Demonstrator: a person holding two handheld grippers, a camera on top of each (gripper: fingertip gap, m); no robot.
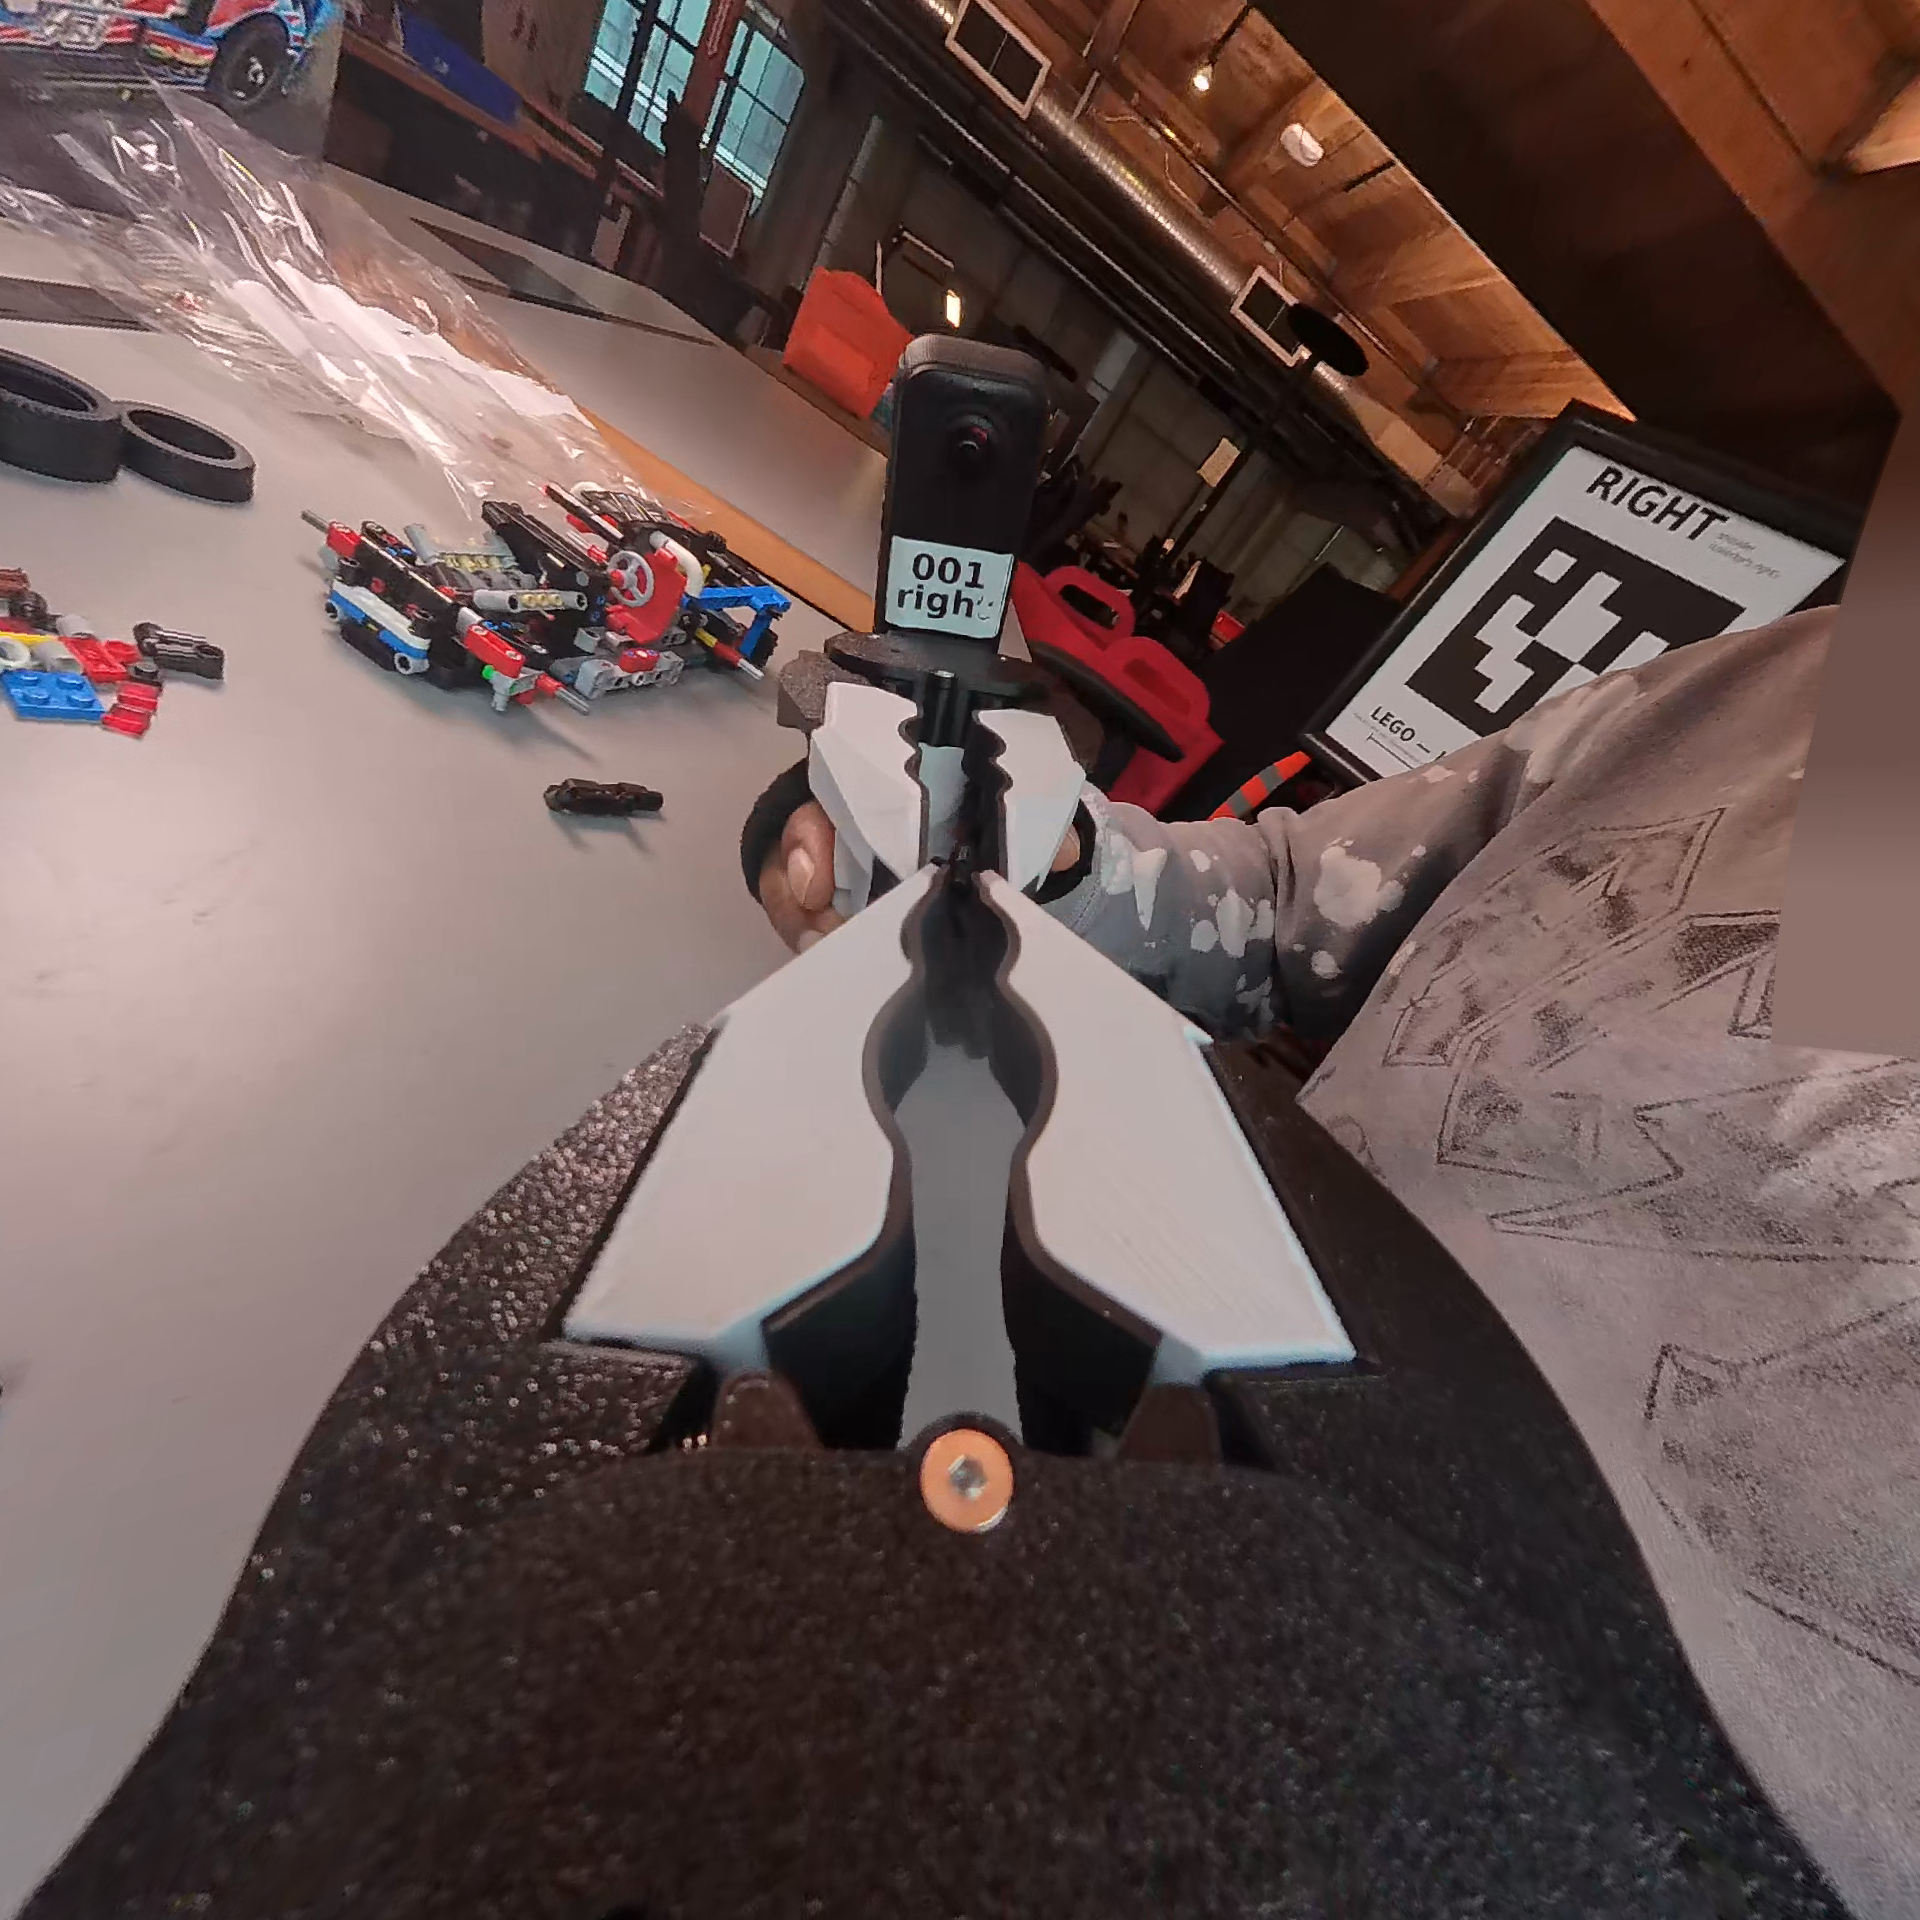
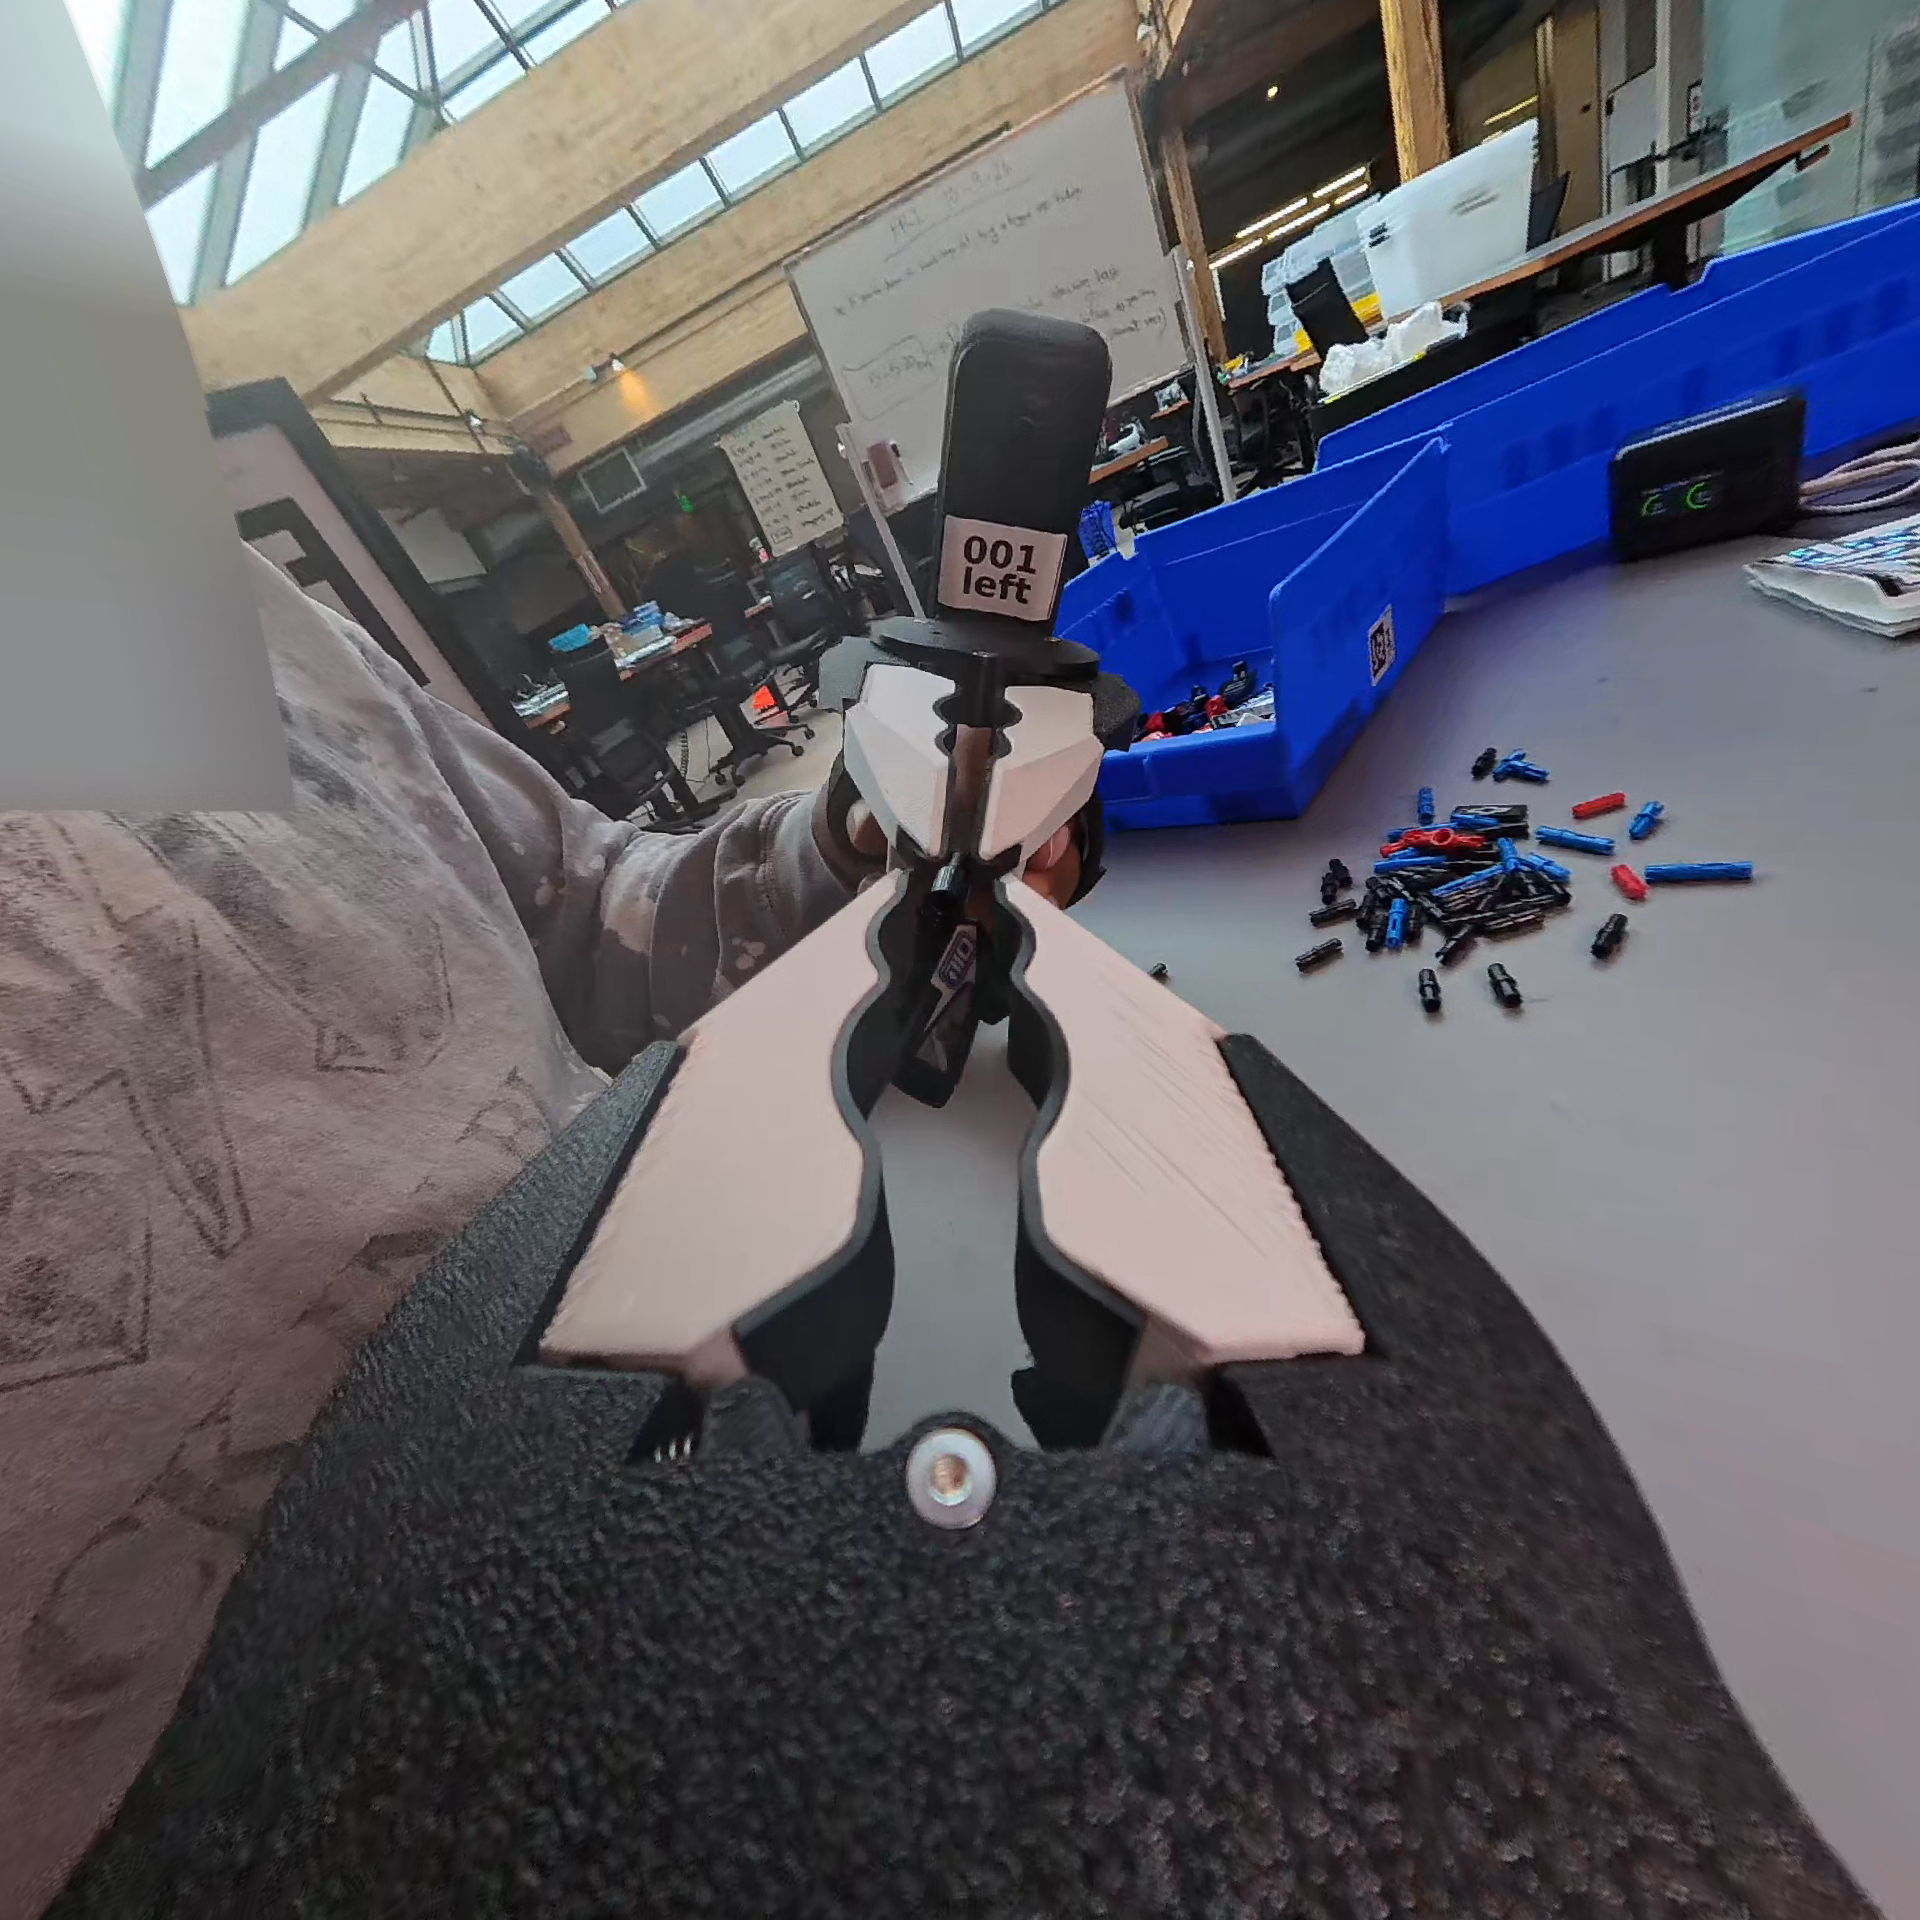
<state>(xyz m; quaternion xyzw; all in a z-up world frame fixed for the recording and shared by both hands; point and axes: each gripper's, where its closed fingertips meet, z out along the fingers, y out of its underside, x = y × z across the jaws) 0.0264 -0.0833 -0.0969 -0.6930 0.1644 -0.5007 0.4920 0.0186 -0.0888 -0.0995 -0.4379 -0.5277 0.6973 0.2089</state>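
My two grippers meet tip to tip above the grey table (image 1: 260, 987). A slim black brick part with a small sticker (image 2: 940, 997) and a black pin (image 2: 948, 883) on its end spans both sets of fingers. My left gripper (image 1: 961, 881) is shut on the part (image 1: 968, 966) at its tips. It also shows in the right wrist view (image 2: 961, 857), closed right at the pin. My right gripper (image 2: 951, 894) has its fingers slightly apart. The part stands between them without the pads pressing on it. This gripper also shows in the left wrist view (image 1: 961, 857).
A part-built brick model (image 1: 540, 603), two black tyres (image 1: 125, 436), loose bricks (image 1: 73, 665), a black connector (image 1: 603, 797) and clear plastic bags (image 1: 312, 312) lie on the left. A blue bin (image 2: 1351, 644) and a heap of small pins (image 2: 1475, 894) lie on the right. Less than 4 cm separates the two grippers' tips. From either gripper's tips it is about 30 centimetres to the part-built brick model (image 1: 540, 603).
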